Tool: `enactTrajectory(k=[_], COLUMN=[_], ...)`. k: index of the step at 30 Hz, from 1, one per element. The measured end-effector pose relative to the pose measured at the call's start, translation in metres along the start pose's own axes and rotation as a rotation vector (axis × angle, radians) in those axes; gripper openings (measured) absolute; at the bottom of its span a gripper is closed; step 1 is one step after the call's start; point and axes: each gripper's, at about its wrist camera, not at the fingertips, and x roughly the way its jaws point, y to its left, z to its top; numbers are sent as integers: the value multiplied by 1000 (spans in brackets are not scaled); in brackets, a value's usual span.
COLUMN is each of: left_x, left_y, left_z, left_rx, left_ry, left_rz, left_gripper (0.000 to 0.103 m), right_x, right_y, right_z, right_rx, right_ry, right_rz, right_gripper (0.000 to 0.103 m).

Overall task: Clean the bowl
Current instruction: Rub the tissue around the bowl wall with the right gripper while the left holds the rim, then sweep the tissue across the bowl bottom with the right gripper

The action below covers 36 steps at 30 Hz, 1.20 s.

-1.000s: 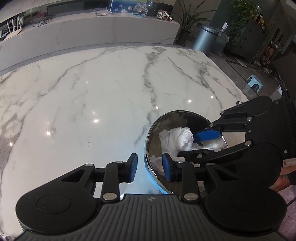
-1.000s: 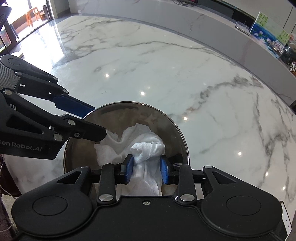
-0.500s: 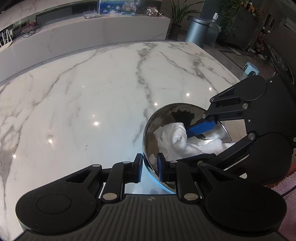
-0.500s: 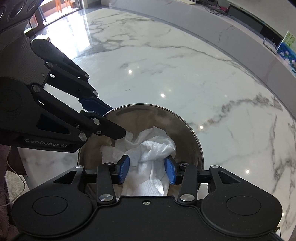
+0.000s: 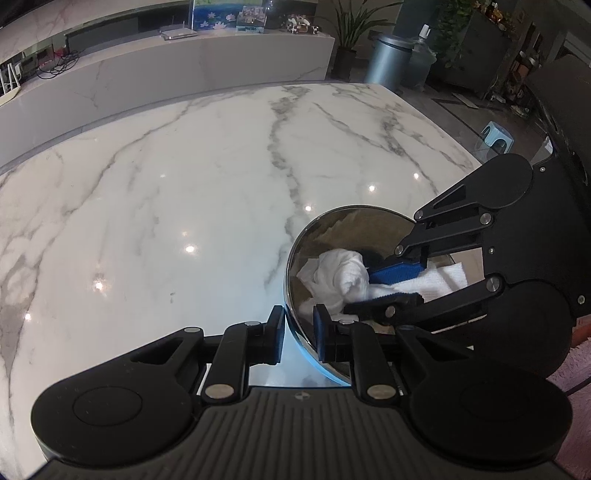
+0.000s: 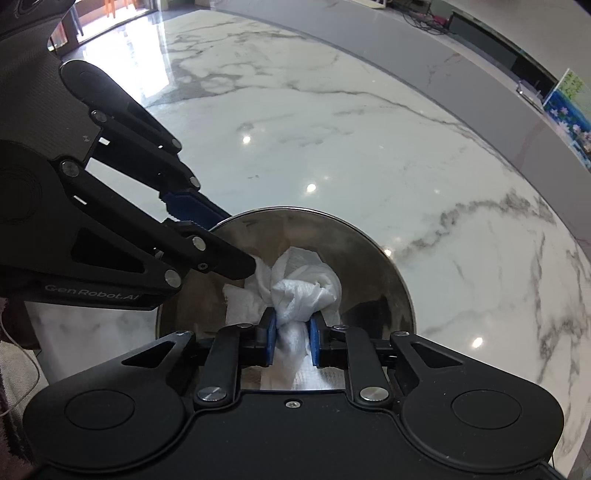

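Two grippers work at one steel bowl [image 6: 373,258]; the right gripper [image 6: 290,338] has its blue pads pressed in on a bunched neck of white paper towel [image 6: 303,291], the wad bulging out past the fingertips into the hollow of the bowl; the left gripper [image 5: 298,334] has its jaws nearly together with the bowl's near rim pinched between them, one pad outside the wall and one inside.

Seen from the right wrist, the left gripper reaches in from the left side of that view, its black lower finger touching the far edge of the towel and its blue-padded upper finger lying outside the rim; seen from the left wrist, the right gripper comes in from the right side of the view over the bowl, the towel caught between its fingers.

Inside, the polished wall mirrors the towel and the dark fingers; the towel covers much of the bottom, and a flat part of it trails back under the right gripper.

Beyond the bowl lies a white marble tabletop [image 5: 184,184] with grey veins and bright spots of reflected light; the bowl sits near its corner nearest both cameras; a grey bin [image 5: 388,61] and potted plants [image 5: 354,22] stand well beyond the far edge.
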Motion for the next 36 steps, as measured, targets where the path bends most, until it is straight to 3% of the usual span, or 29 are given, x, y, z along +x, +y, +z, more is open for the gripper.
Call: enactTrajectory(k=[8,15,36], left_x=[-1,0,3], left_y=[6,10,-12], left_z=[0,1,0], left_rx=[13,27,46], left_ry=[-4,-10,-13], left_rz=[6,10,59], left_gripper=[15,15,15], right_x=[-15,1,-2], right_y=[-12,-6,-14], right_z=[6,8,0], right_rx=[34,27,52], right_ry=[-81,-68,12], right_rz=[56,100,-8], right_gripper=[14,14,11])
